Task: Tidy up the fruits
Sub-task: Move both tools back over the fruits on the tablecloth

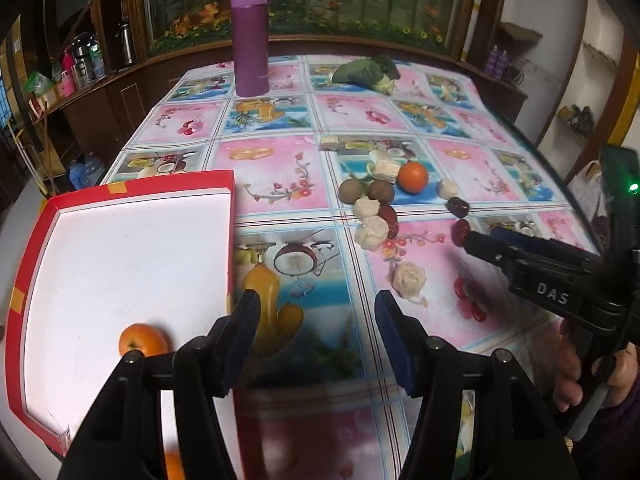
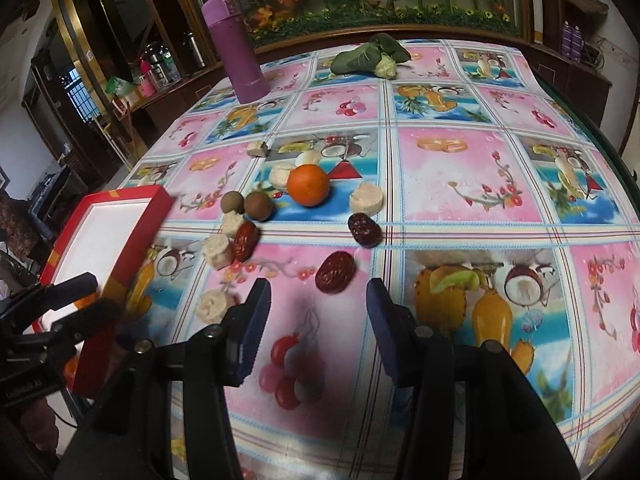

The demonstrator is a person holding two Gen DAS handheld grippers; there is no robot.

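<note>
**Both tongs empty above the fruit-print counter**

The landmark is the red box [image 1: 132, 264], a shallow white-lined tray at the counter's [image 2: 460, 184] left edge. One orange [image 1: 142, 339] lies inside it, near the corner closest to the left tongs [image 1: 316, 336]. Those left tongs hang released, jaws apart with nothing between them, just right of the box's right wall.

Well to the right of the box sits the loose heap: a second orange [image 2: 309, 185], two brown round fruits [image 2: 246, 205], several red dates [image 2: 334, 272] and pale cut chunks [image 2: 366, 199]. The right tongs [image 2: 318, 322] are also released and empty, jaws spread, hovering just short of the nearest date.

Far beyond the box, at the counter's back, stand a purple flask [image 1: 251, 36] and a leafy green vegetable [image 1: 366, 72].
</note>
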